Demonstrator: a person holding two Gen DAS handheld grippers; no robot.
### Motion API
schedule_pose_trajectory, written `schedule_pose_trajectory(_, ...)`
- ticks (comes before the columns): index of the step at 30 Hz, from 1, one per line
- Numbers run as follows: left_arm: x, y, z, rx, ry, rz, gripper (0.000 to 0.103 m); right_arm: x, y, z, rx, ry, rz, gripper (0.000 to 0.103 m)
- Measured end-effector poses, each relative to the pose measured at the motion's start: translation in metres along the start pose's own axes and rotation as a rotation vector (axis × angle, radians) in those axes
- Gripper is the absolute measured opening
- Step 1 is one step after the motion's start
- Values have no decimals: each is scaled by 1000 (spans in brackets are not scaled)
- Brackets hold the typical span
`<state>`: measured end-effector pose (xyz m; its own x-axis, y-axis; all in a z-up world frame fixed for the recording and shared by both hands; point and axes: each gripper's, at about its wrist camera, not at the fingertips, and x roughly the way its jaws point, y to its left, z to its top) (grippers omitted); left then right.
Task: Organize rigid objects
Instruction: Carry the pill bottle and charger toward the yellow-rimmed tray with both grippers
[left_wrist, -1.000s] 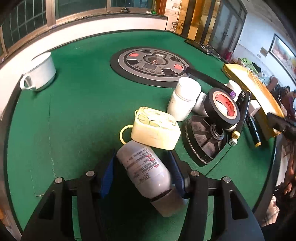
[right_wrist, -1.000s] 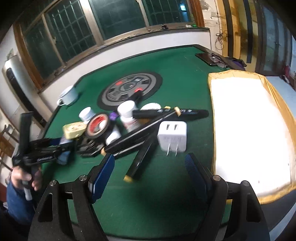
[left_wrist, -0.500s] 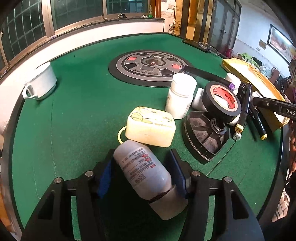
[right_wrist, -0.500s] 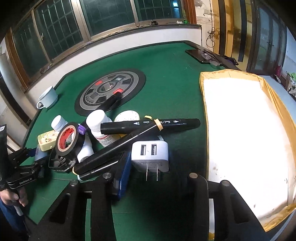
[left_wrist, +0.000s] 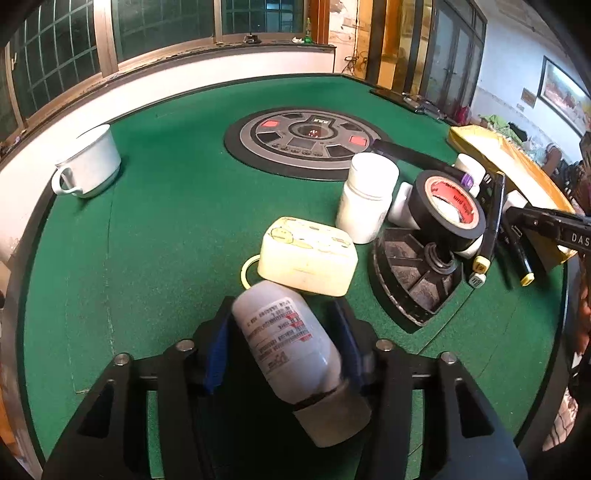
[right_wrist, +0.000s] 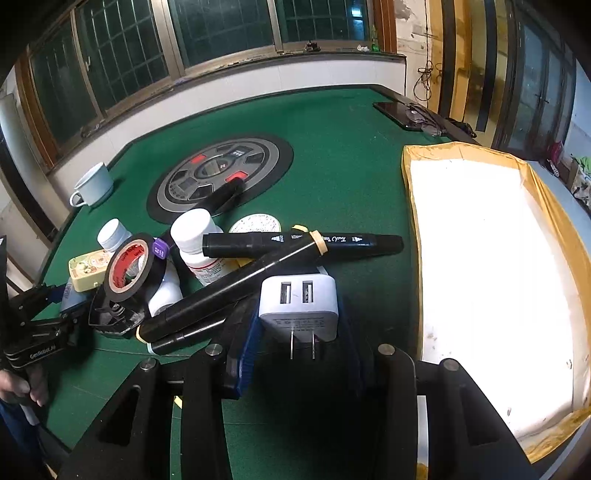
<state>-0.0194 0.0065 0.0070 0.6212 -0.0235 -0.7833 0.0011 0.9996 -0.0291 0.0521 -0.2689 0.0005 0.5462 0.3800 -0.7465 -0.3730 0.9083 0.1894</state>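
A white pill bottle (left_wrist: 284, 339) lies on its side on the green table, cap toward the camera. My left gripper (left_wrist: 282, 317) is closing on it, and both blue pads touch its sides. The bottle's far end rests against a cream tin (left_wrist: 306, 254). In the right wrist view, my right gripper (right_wrist: 298, 314) is shut on a white USB charger (right_wrist: 298, 295), prongs toward the camera. The charger sits at the near edge of a pile of black markers (right_wrist: 303, 242), bottles and a black tape roll (right_wrist: 129, 266). The left gripper (right_wrist: 55, 306) shows at the far left of that view.
An upright white bottle (left_wrist: 365, 199), the tape roll (left_wrist: 447, 203) and a black wedge-shaped holder (left_wrist: 413, 280) stand right of the tin. A white cup (left_wrist: 90, 162) sits far left. The round console (left_wrist: 306, 142) marks the table centre. A yellow-edged white envelope (right_wrist: 487, 258) lies on the right.
My right gripper came down over the charger and its jaws closed from wide open onto it. The left jaws drew in around the bottle; the left hand stayed put.
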Motion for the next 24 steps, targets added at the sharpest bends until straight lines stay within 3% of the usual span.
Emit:
schedule_pose_trajectory(4,-8,6,2,-14,-41,16,49,-14,2,-5,1,-43,8,36)
schedule_pose_trajectory(11,-32,1,5,-13,-168,-36,49,-42,-3,-8,31,-108,63,36)
schedule_pose_trajectory(18,-50,-14,9,22,-235,-41,50,-69,-19,-5,71,-165,81,36)
schedule_pose_trajectory(24,-62,-44,20,60,-258,-108,50,-89,-35,-4,98,-214,86,36)
